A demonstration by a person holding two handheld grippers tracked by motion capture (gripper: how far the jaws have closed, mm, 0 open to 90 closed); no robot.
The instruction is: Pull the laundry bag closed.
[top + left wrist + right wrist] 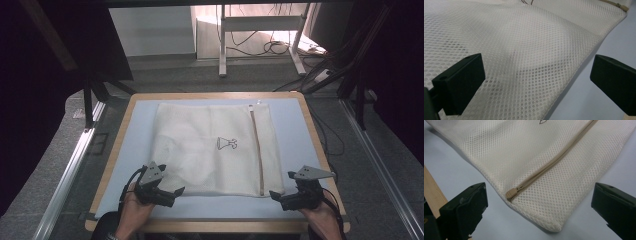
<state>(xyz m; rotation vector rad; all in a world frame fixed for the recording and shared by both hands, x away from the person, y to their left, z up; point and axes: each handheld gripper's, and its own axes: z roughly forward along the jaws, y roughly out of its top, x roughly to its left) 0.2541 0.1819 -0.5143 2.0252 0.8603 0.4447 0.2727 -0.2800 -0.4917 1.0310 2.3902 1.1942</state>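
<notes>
- The left gripper hung wide open at the near left edge of the mesh bag, gripping nothing; in the left gripper view one jaw stood over the mesh and the other over bare table.
- The right gripper was just as wide open and empty, aimed at the bag's near right corner, with the zip pull lying between its jaws but untouched.
- A likely slip, in my judgement: the jaws could pinch only the top layer of mesh, since the two layers lay flat together, and the bag would then balloon open or sag rather than lift cleanly.
- Another risk: a jaw coming in low might scrape the blue table top and push the thin edge away instead of getting under it, bunching the cloth.
- The right jaws might also close on the zip pull and drag the zip instead of the corner.
- Uneven pulls from the two hands would probably skew the bag.
- The bag lay flat in the middle of the table, well inside the wooden rim.
- It was cream, see-through netting with a tan zip running along its right side and a small dark drawing near its centre; soft swells showed in the surface, so it would likely handle limp and slippery.
</notes>
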